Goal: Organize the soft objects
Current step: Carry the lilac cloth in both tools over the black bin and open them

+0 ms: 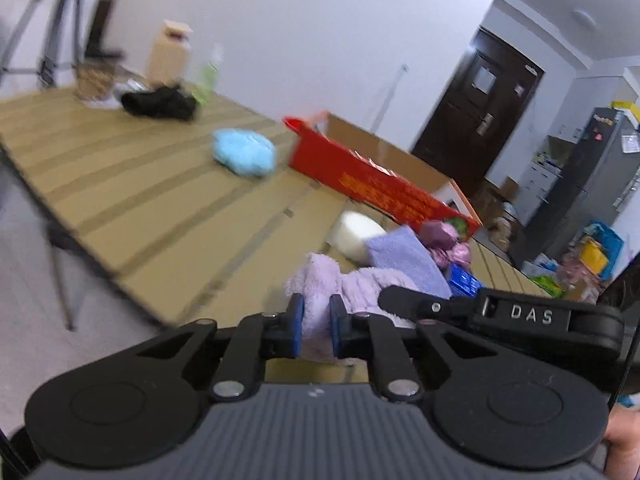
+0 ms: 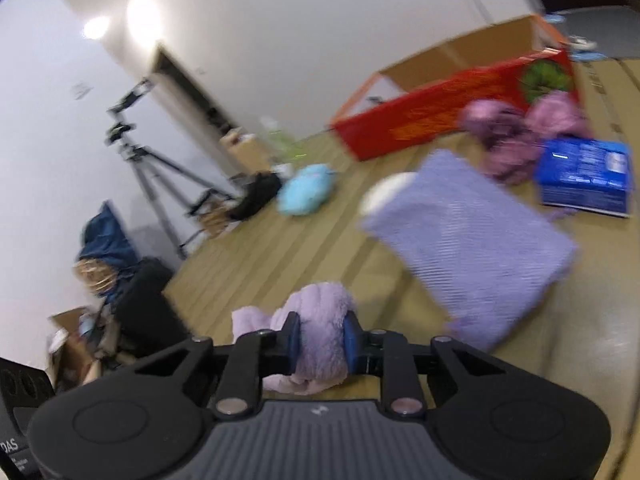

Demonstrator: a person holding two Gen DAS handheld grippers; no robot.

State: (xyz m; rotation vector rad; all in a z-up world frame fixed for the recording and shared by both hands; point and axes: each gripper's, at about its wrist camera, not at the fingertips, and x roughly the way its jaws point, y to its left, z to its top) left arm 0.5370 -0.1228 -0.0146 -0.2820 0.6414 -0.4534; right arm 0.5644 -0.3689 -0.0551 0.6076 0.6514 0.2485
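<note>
Both tongs — left tongs [image 1: 316,330] and right tongs [image 2: 320,340] — are pinched on the lilac plush towel [image 2: 316,344] just above the desk [image 1: 140,200] — light, floppy, squashy stuff, best gripped at bunched folds.

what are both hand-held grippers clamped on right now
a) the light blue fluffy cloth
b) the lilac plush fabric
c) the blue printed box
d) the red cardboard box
b: the left hand-held gripper and the right hand-held gripper each have their blue pads pressed into the lilac plush fabric; the light blue fluffy cloth lies apart on the table.
</note>
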